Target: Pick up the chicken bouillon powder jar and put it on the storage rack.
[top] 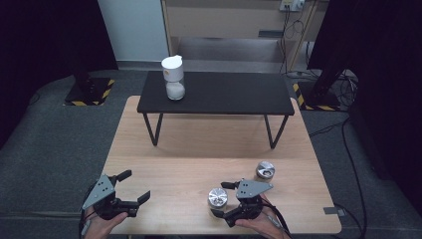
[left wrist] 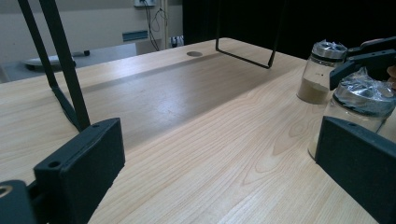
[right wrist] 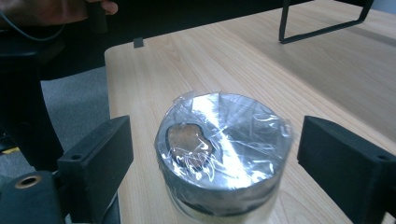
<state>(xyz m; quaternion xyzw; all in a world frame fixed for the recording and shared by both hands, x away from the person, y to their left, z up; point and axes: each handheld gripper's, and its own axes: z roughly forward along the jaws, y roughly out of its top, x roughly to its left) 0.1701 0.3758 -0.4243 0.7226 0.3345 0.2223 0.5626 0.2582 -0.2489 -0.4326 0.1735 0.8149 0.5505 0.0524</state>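
Right now the near jar (right wrist: 223, 154), a small glass jar with a dark cap wrapped in shiny film, stands on the wooden table (top: 199, 144) close to its front edge, between the parted jaws of the right gripper (top: 223, 199); the pads do not yet press on it. It looks light but rigid, and the film is probably slippery, so a hold on the glass below the cap seems safer. A second jar (top: 265, 170) stands near, beyond it. The left gripper (top: 134, 185) hovers wide open, holding nothing, well apart
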